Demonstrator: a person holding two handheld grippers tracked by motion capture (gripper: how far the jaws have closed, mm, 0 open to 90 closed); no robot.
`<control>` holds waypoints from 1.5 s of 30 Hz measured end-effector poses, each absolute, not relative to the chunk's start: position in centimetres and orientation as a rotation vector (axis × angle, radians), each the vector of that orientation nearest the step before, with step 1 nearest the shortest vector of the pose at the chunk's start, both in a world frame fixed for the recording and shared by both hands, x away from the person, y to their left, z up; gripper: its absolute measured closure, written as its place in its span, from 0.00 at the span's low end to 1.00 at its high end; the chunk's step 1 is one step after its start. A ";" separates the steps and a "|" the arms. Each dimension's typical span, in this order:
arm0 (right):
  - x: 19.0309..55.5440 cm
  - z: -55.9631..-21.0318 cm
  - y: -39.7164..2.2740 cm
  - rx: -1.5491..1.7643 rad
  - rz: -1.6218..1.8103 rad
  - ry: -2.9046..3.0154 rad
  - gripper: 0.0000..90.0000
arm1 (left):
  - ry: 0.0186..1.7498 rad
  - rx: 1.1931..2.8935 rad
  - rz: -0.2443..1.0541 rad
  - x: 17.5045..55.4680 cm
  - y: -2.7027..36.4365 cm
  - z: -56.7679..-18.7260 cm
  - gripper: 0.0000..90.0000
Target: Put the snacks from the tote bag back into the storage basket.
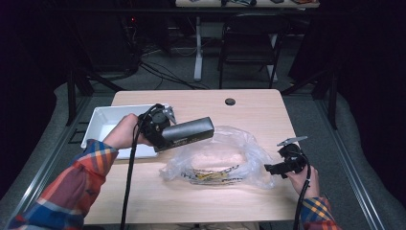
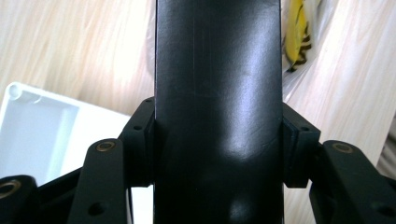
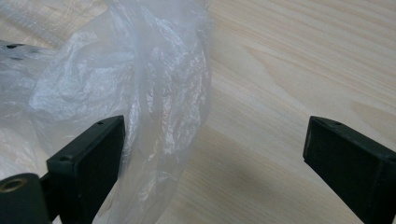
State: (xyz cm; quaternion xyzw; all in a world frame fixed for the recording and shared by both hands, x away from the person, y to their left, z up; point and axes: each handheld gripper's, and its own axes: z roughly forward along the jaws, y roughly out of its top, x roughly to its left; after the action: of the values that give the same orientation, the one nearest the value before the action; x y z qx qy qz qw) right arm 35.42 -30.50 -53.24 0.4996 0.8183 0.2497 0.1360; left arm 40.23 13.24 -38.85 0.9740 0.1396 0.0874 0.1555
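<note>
Black box (image 1: 187, 132): long, rectangular, smooth glossy faces with faint scratches in the left gripper view (image 2: 218, 107). Clamped crosswise between the jaws of the left gripper (image 1: 160, 128), one pad pressed flat against each long side; carried above the table (image 1: 249, 103), over the near edge of the plastic bag (image 1: 239, 143).

Plastic bag: thin, clear, crinkled film, lying on the table at its centre, with yellow-and-black printed contents inside (image 1: 215, 176). Its loose end (image 3: 154, 93) stands just beside one pad of the right gripper (image 1: 275, 168).

Right gripper: jaws spread wide, nothing between the pads but bare wood, low over the table at the bag's right end.

White tray (image 1: 103, 120): shallow, rectangular, hard plastic, rounded corners, at the table's left.

Table: pale wood grain, matt.
</note>
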 end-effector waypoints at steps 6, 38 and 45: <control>35.4 -53.3 -30.5 1.444 0.706 2.374 0.07 | 0.433 2.765 0.248 40.4 14.9 -38.5 0.48; 34.9 -53.1 -30.5 1.452 0.689 2.355 0.07 | 0.606 2.734 0.301 43.3 25.6 -40.7 0.48; 35.1 -53.1 -30.6 1.450 0.683 2.359 0.07 | 0.669 2.722 0.276 44.1 28.2 -42.7 0.48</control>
State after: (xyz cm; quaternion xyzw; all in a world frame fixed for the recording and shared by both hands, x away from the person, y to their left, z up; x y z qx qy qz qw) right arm 35.09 -30.60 -53.14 0.5030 0.8186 0.2370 0.1442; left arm 44.05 28.20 -42.72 0.9537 0.2344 0.0966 0.1617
